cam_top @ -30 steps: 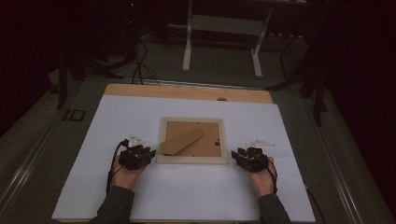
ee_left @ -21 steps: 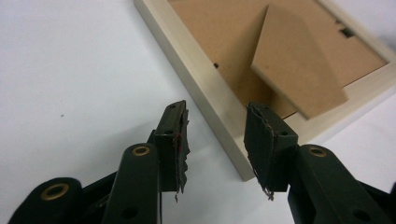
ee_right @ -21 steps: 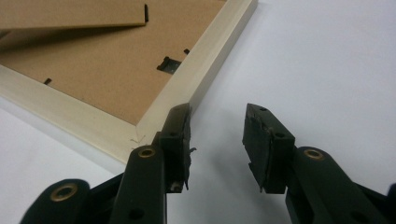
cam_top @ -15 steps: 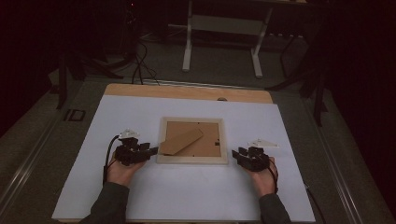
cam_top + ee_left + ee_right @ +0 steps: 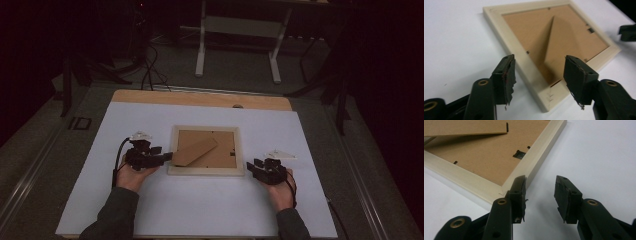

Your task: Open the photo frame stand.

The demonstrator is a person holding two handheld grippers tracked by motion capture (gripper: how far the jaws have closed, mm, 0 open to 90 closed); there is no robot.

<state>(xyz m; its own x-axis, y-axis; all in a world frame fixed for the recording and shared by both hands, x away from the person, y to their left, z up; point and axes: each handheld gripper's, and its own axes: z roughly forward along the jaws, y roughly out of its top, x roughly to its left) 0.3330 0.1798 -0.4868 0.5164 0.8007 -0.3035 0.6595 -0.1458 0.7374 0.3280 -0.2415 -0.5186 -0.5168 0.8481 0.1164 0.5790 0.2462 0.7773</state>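
**Frame lying face down between two open grippers**

The picture frame [image 5: 206,150] is lying back-up on the white sheet [image 5: 200,210]. The left gripper [image 5: 167,157] is hovering at the frame's left edge, its jaws having just been opening wide, gripping nothing. The right gripper [image 5: 251,167] is sitting by the frame's near right corner, its jaws parted and empty.

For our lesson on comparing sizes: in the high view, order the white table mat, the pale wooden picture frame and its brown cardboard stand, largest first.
1. White table mat
2. Pale wooden picture frame
3. Brown cardboard stand, lying within the frame's back
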